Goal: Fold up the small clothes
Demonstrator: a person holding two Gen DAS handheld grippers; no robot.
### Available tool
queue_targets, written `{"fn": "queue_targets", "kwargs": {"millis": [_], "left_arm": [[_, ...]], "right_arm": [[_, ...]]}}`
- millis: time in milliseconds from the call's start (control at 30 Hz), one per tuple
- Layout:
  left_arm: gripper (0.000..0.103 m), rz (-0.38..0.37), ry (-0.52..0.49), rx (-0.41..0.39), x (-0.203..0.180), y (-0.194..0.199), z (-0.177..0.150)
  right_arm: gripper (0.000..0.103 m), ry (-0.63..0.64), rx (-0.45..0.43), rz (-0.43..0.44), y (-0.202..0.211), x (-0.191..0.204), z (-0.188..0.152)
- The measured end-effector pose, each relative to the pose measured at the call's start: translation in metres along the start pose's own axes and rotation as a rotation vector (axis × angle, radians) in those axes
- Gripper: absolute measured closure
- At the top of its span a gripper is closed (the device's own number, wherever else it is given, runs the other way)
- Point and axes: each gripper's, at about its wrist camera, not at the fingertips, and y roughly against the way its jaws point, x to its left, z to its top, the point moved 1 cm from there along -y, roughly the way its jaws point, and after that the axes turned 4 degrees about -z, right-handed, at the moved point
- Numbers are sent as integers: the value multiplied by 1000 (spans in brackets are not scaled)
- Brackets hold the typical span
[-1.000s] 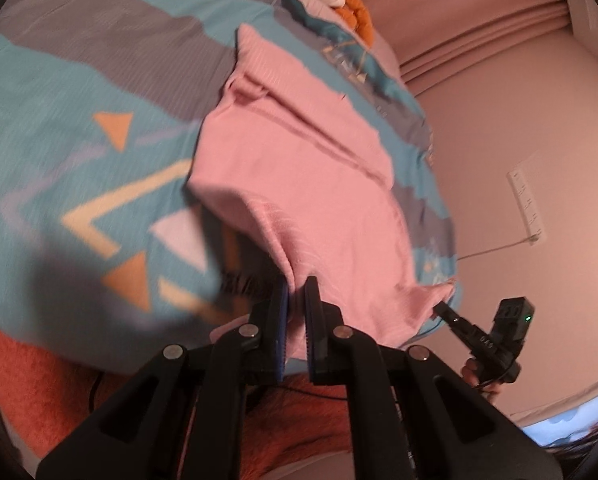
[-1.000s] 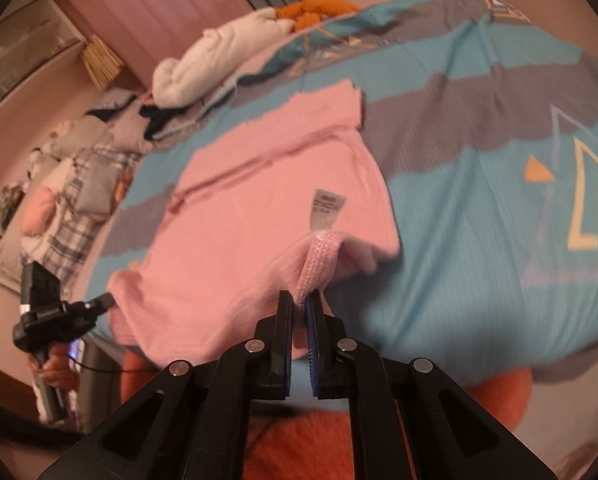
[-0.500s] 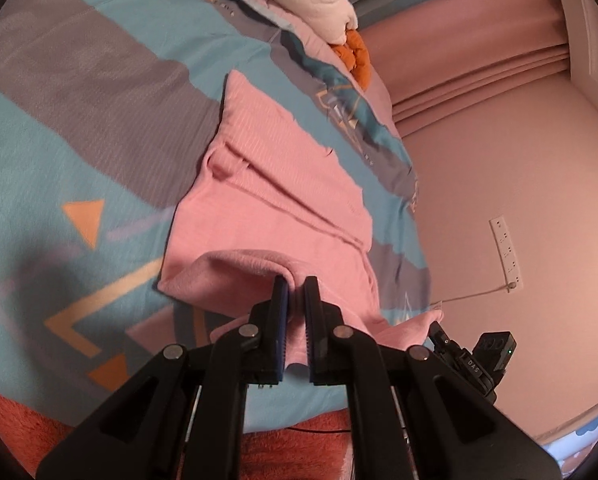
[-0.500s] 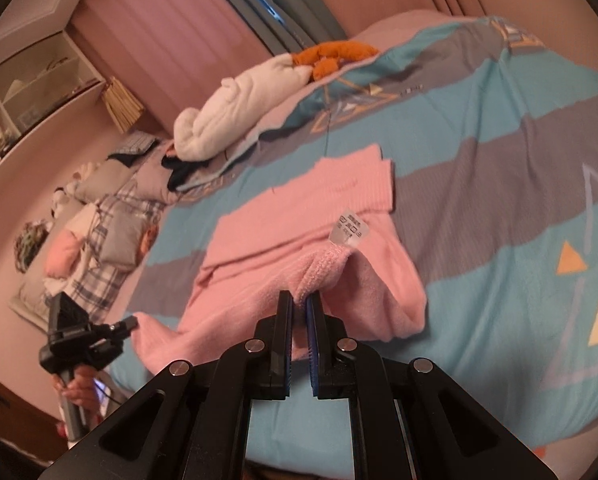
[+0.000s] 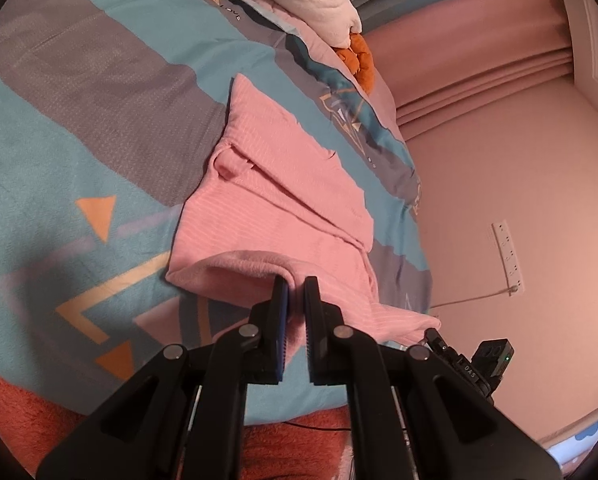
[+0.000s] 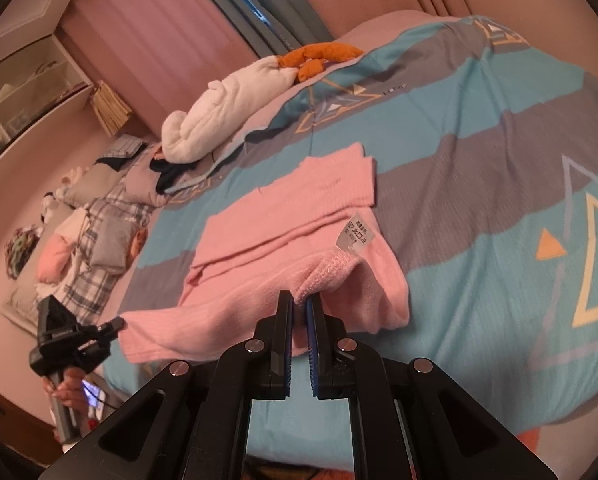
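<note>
A pink knitted garment (image 5: 275,200) lies partly folded on a teal and grey bedspread (image 5: 79,120). My left gripper (image 5: 295,285) is shut on its near hem, which is lifted and rolled over toward the far end. In the right wrist view the same garment (image 6: 283,232) shows a white care label (image 6: 355,236). My right gripper (image 6: 301,300) is shut on the other near corner, raised off the bed. Each gripper also shows in the other's view: the right gripper (image 5: 439,336) at lower right, the left gripper (image 6: 117,325) at lower left, held by a hand (image 6: 67,386).
A rolled white blanket (image 6: 223,108) and an orange plush toy (image 6: 319,56) lie at the far end of the bed. Pillows and checked clothes (image 6: 95,248) pile up on the left. An orange fuzzy blanket (image 5: 27,416) covers the near edge. A wall socket strip (image 5: 507,256) is at right.
Both grippers have risen and carried the near hem of the pink garment forward over its body, so the hem now curls up off the bedspread.
</note>
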Motion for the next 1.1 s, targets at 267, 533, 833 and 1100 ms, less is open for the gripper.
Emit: {"fn": "queue_targets", "kwargs": {"millis": [267,533,833,1100], "left_arm": [[96,15,6,46,3,6,-14],[96,38,7,78,5,10,-25],[96,7,21,77,2,12,-22],[96,-5,12,29,1,-22,19]], "right_arm": [[95,14,63,-49,11,0,-20],[95,19,96,-64,19,2,-36],[95,1,72,-28,21,4,-30],[95,-12,29,9,-16,-1,8]]}}
